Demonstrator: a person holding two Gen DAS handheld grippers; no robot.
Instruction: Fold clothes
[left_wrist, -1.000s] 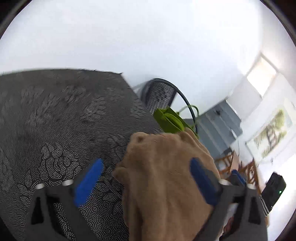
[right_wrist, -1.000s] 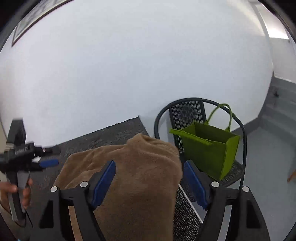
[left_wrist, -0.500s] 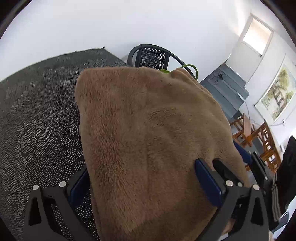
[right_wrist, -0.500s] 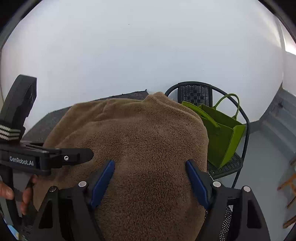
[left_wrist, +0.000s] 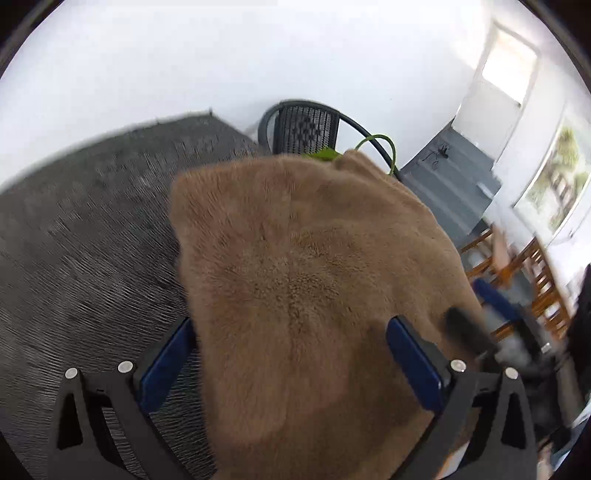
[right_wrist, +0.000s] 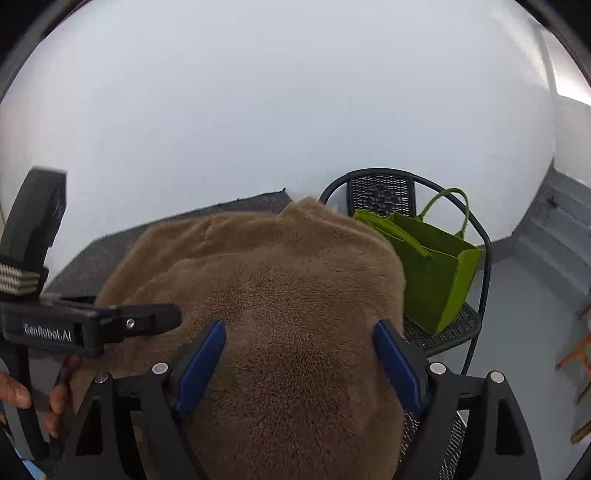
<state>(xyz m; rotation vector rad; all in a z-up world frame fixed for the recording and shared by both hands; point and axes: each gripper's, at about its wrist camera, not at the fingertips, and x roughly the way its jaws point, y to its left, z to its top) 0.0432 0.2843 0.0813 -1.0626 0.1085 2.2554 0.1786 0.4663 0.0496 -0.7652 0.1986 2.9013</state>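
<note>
One brown fleece garment lies folded on the dark patterned tablecloth, filling the near middle of both wrist views; in the right wrist view it covers most of the cloth, whose grey edge shows only at the far left.

There are two grippers. In its own view the left gripper has its blue pads spread wide, one at each side of the garment. The left pad sits at the garment's left edge over the tablecloth; the right pad lies against the fleece. The garment passes between them, but whether the pads press on it cannot be told. The same tool shows at the left of the right wrist view, with a person's fingers on its handle.

The right gripper also stands wide, its jaws having just been opening. The fleece fills the space between the two blue pads, and the pads rest at its sides without squeezing it. In the left wrist view this gripper is a blurred dark and blue shape at the garment's right edge.

Farther off stands one black metal mesh chair, just beyond the table's far right corner. One green felt bag with loop handles sits on its seat, just to the right of the garment. Far right in the left wrist view are wooden chairs, too blurred to count, and one framed picture on the white wall.
</note>
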